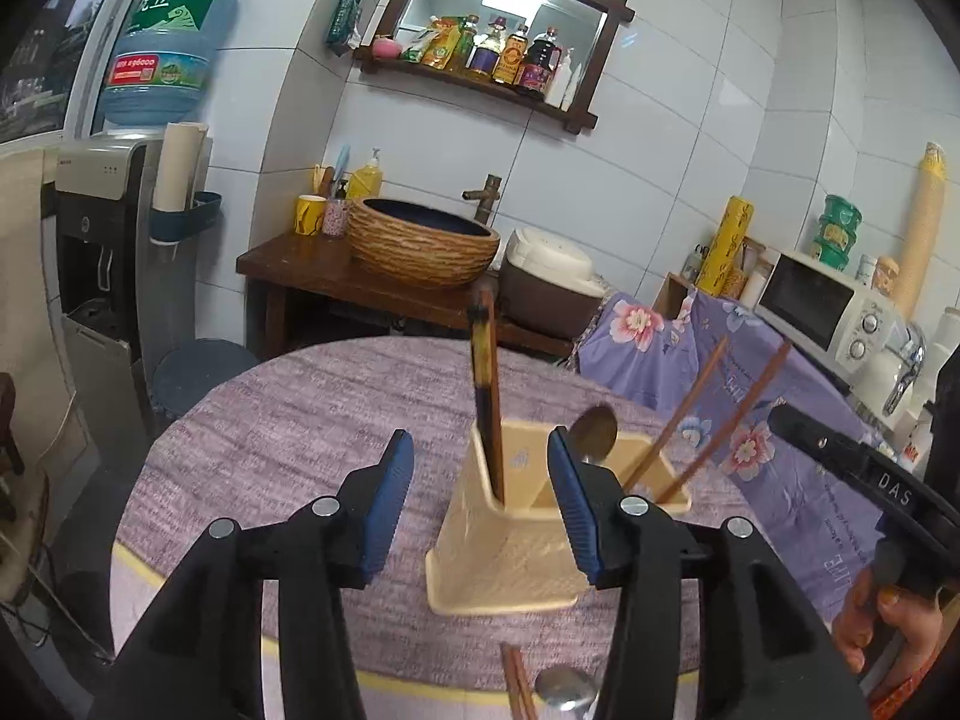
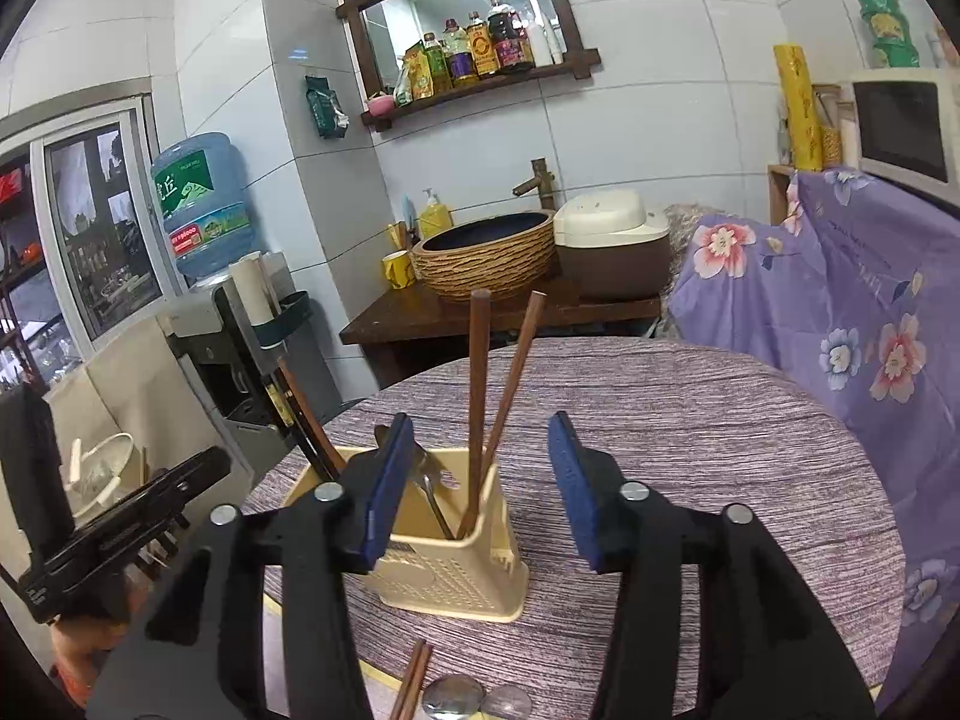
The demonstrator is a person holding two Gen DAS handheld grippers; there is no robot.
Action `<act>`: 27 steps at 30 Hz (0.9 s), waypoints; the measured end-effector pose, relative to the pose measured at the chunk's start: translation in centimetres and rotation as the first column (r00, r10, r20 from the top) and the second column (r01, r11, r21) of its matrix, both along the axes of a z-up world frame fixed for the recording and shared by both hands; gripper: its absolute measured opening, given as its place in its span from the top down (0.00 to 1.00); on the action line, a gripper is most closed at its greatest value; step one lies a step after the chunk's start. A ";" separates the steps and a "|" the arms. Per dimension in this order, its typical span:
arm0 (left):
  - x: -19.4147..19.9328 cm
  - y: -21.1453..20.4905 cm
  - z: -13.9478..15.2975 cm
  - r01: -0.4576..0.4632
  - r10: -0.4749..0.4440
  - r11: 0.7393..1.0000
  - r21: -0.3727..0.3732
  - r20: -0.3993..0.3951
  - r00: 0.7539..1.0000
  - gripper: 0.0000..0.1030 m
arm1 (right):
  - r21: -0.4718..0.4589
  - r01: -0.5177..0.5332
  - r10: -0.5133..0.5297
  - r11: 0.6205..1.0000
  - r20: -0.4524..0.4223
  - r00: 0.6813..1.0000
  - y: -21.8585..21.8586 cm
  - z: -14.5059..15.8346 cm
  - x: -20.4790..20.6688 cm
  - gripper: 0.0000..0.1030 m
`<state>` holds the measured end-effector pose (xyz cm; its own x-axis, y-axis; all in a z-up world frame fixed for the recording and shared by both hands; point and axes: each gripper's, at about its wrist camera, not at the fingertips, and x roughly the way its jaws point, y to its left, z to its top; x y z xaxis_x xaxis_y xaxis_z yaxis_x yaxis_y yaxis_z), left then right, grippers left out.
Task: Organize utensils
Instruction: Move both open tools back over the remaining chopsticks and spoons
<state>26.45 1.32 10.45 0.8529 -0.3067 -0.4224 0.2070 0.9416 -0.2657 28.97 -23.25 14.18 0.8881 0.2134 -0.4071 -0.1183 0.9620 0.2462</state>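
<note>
A beige slotted utensil holder [image 1: 504, 546] [image 2: 462, 564] stands on the round table with its purple-grey cloth [image 1: 288, 438]. In it stand a dark pair of chopsticks [image 1: 487, 396], a metal spoon [image 1: 595, 433] and two brown chopsticks [image 1: 708, 414] [image 2: 480, 396]. My left gripper [image 1: 483, 504] is open in front of the holder, with nothing between its blue pads. My right gripper [image 2: 480, 492] is open too, just before the holder's right half, and holds nothing. Loose brown chopsticks [image 2: 414, 678] and two spoon bowls [image 2: 453, 699] lie on the table below the grippers.
A flowered purple cloth [image 2: 840, 300] covers furniture to the right of the table, under a microwave [image 1: 828, 306]. Behind the table are a wooden stand with a woven basin [image 1: 420, 246] and a rice cooker [image 2: 612, 240]. A water dispenser [image 1: 108, 252] stands at the left.
</note>
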 end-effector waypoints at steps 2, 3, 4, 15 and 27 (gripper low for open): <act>-0.8 -0.3 -1.1 0.012 -0.010 0.999 0.043 -0.031 0.999 0.54 | -0.021 -0.007 0.007 1.000 -0.021 1.000 0.2 -1.0 -0.9 0.50; -1.2 -0.5 -1.8 0.021 -0.018 0.998 0.066 -0.052 0.998 0.54 | -0.040 -0.013 0.012 0.999 -0.042 0.999 0.5 -1.8 -1.4 0.47; -1.8 -0.8 -2.9 0.038 -0.030 0.995 0.092 -0.083 0.996 0.54 | -0.058 -0.018 0.015 0.998 -0.061 0.998 0.8 -2.6 -1.9 0.47; -5.9 -3.3 -12.1 0.186 -0.134 0.975 0.125 -0.337 0.932 0.57 | -0.150 -0.005 -0.038 0.989 -0.284 0.958 1.6 -13.6 -6.1 0.46; -8.0 -5.8 -14.7 0.240 -0.157 0.954 0.180 -0.379 0.912 0.68 | -0.106 -0.007 -0.031 0.994 -0.357 0.934 1.7 -17.2 -8.6 0.46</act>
